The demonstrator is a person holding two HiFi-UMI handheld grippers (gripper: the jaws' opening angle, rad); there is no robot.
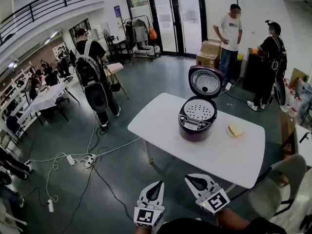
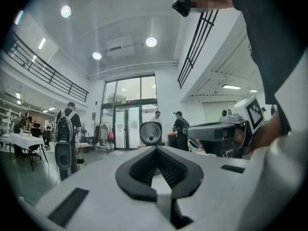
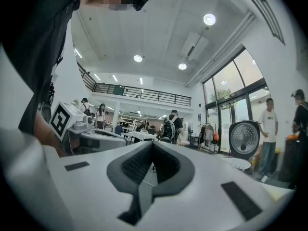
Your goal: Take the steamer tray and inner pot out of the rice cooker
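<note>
Jaws clenched on nothing, the left gripper and right gripper are held level short of the white table. They are well apart from the rice cooker, whose lid stands open over the perforated steamer tray. The inner pot beneath it is hidden. Lifting the tray by one edge could tilt it or drag the cooker across the smooth tabletop. Loose cables trail over the grey floor of a busy hall.

Grey floor, glass doors, white walls.
</note>
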